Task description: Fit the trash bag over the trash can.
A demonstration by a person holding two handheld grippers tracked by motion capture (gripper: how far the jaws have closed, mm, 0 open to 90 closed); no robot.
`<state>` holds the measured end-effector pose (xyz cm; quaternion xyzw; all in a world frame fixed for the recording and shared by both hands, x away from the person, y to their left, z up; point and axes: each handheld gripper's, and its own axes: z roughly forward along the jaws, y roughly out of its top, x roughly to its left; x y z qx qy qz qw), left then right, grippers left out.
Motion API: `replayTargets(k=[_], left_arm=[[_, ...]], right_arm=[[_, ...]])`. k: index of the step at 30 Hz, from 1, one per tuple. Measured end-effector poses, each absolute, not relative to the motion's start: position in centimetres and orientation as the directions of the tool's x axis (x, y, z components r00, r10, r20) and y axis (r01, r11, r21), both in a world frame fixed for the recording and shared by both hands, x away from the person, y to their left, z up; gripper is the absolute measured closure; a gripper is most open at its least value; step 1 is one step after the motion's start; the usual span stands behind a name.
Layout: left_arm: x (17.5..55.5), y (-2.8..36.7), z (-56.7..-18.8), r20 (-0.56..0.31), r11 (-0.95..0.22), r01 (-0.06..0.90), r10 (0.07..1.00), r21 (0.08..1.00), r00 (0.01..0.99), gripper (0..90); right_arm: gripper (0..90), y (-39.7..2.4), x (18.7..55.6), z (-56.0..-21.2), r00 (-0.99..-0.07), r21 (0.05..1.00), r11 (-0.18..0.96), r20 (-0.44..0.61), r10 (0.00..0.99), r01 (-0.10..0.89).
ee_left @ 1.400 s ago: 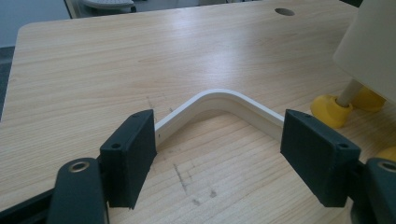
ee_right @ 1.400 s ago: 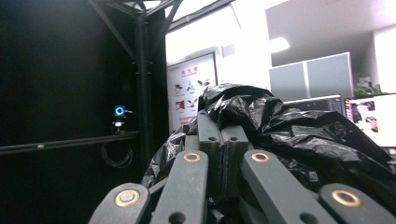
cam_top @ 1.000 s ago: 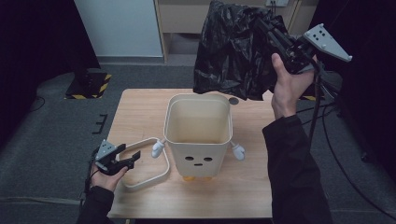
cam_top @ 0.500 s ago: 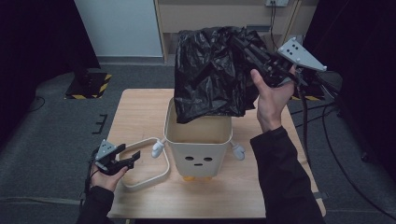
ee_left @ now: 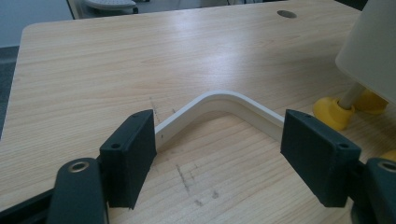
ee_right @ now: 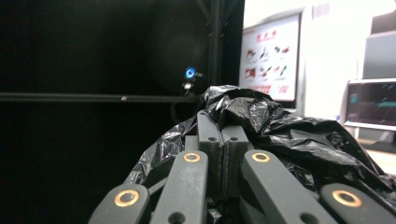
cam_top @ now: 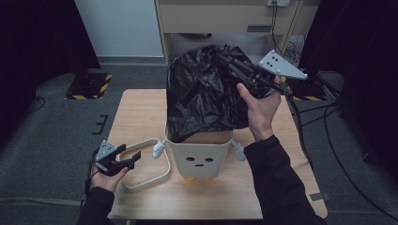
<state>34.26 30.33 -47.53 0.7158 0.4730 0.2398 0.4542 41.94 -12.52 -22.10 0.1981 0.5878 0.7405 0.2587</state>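
At centre of the high view, the right gripper (cam_top: 233, 65) has its jaws pressed together on a fold of the black bag (cam_top: 204, 96), which hangs over the open top of the cream bin (cam_top: 199, 157) with its lower edge at the bin's rim. At lower left, the left gripper (cam_top: 129, 158) rests on the table (cam_top: 141, 108) with jaws spread wide, straddling the bin's loose cream handle loop (ee_left: 219, 100).

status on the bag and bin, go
Right gripper shut on black bag, bag hanging over bin. Left gripper open astride ring frame. Nothing blocking bin mouth.
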Motion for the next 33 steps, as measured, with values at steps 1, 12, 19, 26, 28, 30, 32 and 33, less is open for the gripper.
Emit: replayTargets(k=[1,12,19,26,28,30,32,33], left_arm=[[34.3,30.3,-47.5,-0.086,-0.14,0.46,0.895,0.877,0.438,25.8],[34.2,30.3,-47.5,-0.083,-0.141,0.457,0.896,0.878,0.436,25.8],[34.2,30.3,-47.5,-0.085,-0.137,0.455,0.896,0.88,0.435,25.7],[34.1,30.3,-47.3,-0.083,-0.135,0.445,0.896,0.885,0.437,25.8],[34.1,30.3,-47.3,-0.083,-0.134,0.443,0.896,0.886,0.437,25.8],[34.1,30.3,-47.4,-0.084,-0.134,0.445,0.895,0.886,0.437,25.8],[34.1,30.3,-47.4,-0.085,-0.133,0.444,0.896,0.886,0.437,25.8],[34.1,30.3,-47.3,-0.085,-0.132,0.443,0.896,0.887,0.437,25.9]], right_arm=[[89.8,-12.4,41.9,-22.5,-0.794,0.976,-0.167,-0.011,0.608,-0.141],[89.7,-12.6,40.9,-25.7,-0.847,0.996,-0.084,0.025,0.53,-0.022],[89.6,-12.9,40.0,-27.0,-0.865,0.999,-0.004,0.03,0.5,0.032],[89.6,-13.6,38.9,-28.1,-0.873,0.995,0.065,0.031,0.486,0.072],[89.6,-13.8,38.7,-28.3,-0.874,0.994,0.071,0.037,0.485,0.081],[89.6,-14.2,38.1,-28.7,-0.87,0.988,0.124,0.019,0.493,0.092],[89.4,-14.3,37.7,-28.8,-0.874,0.986,0.137,0.021,0.485,0.1],[89.5,-14.4,37.5,-28.8,-0.873,0.985,0.137,0.022,0.487,0.101]])
